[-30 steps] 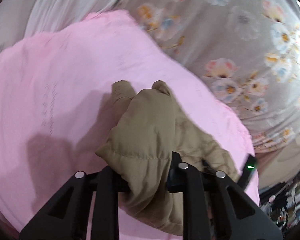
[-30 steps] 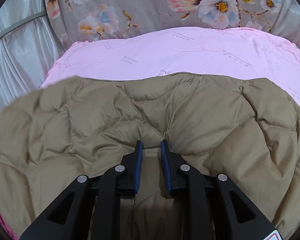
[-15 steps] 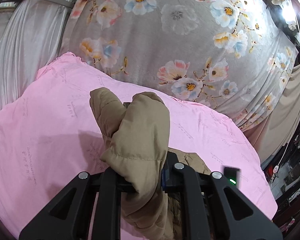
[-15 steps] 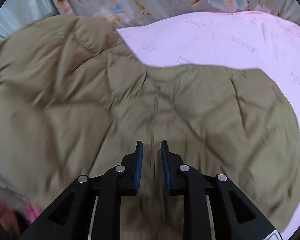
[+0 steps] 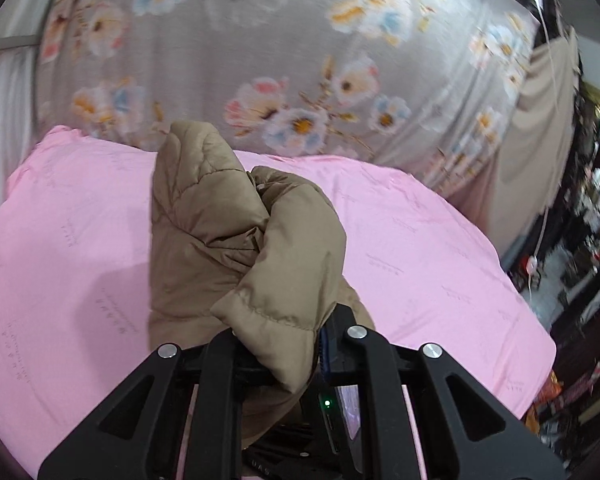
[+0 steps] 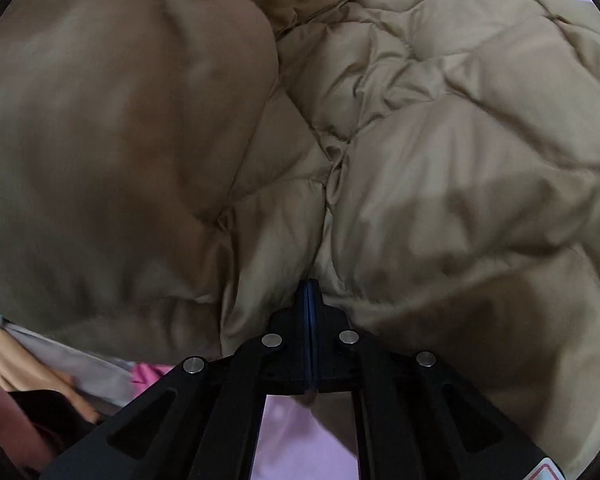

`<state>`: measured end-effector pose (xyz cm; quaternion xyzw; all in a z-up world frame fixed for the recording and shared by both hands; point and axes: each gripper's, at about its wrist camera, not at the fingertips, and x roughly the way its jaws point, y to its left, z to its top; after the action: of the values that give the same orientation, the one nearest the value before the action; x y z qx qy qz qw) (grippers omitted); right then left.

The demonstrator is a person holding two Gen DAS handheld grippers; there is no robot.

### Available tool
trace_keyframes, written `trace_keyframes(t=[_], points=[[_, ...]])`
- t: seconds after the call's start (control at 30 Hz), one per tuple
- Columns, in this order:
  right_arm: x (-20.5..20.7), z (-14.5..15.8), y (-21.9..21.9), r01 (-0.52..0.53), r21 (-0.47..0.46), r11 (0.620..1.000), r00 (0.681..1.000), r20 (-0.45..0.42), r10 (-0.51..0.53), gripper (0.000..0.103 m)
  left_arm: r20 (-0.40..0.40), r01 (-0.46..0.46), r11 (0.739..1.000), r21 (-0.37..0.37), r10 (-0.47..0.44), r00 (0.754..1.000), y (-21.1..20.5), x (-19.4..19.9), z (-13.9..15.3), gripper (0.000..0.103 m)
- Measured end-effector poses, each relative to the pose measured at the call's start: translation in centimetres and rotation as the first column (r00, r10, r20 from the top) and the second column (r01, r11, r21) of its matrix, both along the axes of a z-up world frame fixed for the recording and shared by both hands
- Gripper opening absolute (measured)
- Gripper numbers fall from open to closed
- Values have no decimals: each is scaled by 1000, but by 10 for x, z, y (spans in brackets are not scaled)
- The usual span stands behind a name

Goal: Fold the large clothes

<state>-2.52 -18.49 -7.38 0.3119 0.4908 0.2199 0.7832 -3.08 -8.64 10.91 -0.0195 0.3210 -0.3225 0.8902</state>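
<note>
The right claw point(image 6: 308, 300) has just been closing, and its blue pads now meet on a thin pinch of the tan quilted jacket point(image 6: 440, 152) at its near edge. The left claw point(image 5: 284, 344) grips a bunched fold of the jacket point(image 5: 228, 240), lifted over the pink sheet point(image 5: 420, 248) on the bed. The fold likely goes best if both grips stay firm and the lifted part is carried across evenly. Only the left view shows the floral cloth point(image 5: 260, 32) beyond; only the right shows the jacket's broad spread.

Tan quilted jacket point(image 6: 440, 140) on pink bed point(image 5: 420, 248)
</note>
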Motion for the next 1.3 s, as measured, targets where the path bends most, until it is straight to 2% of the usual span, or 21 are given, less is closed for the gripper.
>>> trace_keyframes(t=[0.13,0.23,0.3,0.47,0.67,0.77,0.83,0.97,1.0,1.03,1.1,1.2,1.3], points=[[-42,21,-55,121,-103,987,992,52,-116,6,-36,76,996,45,-74,997,-43,-6,-15,13],[-74,28,-100,251,-195,948,968,60,-244,7,-70,119,990,78,-114,991,-69,-12,-33,13],[-93,29,-127,321,-224,920,947,58,-316,7,-97,146,984,100,-137,986,-83,-18,-48,13],[-123,40,-157,415,-317,853,908,81,-412,8,-160,212,965,155,-187,969,-109,-36,-85,12],[-120,64,-167,470,-355,808,882,150,-447,8,-186,265,935,235,-225,957,-125,-53,-117,12],[-116,73,-167,483,-349,803,876,173,-451,9,-192,275,927,256,-230,954,-126,-56,-130,12],[-100,86,-172,495,-334,802,869,178,-462,9,-188,279,922,268,-234,954,-126,-59,-134,13],[-80,113,-177,512,-290,808,858,207,-470,13,-199,287,926,244,-242,950,-121,-62,-129,19],[-74,120,-178,510,-276,815,859,217,-464,22,-212,296,929,221,-251,945,-117,-60,-123,26],[-65,129,-178,509,-261,820,858,229,-460,41,-227,307,933,188,-263,938,-113,-59,-117,31],[-49,144,-178,515,-249,821,853,247,-460,57,-230,305,945,116,-274,934,-97,-58,-99,51],[-26,154,-175,505,-230,832,859,230,-458,61,-187,284,958,37,-273,944,-71,-52,-66,64],[2,152,-173,507,-191,840,861,166,-481,63,-153,232,973,-1,-229,961,-43,-37,-42,67]])
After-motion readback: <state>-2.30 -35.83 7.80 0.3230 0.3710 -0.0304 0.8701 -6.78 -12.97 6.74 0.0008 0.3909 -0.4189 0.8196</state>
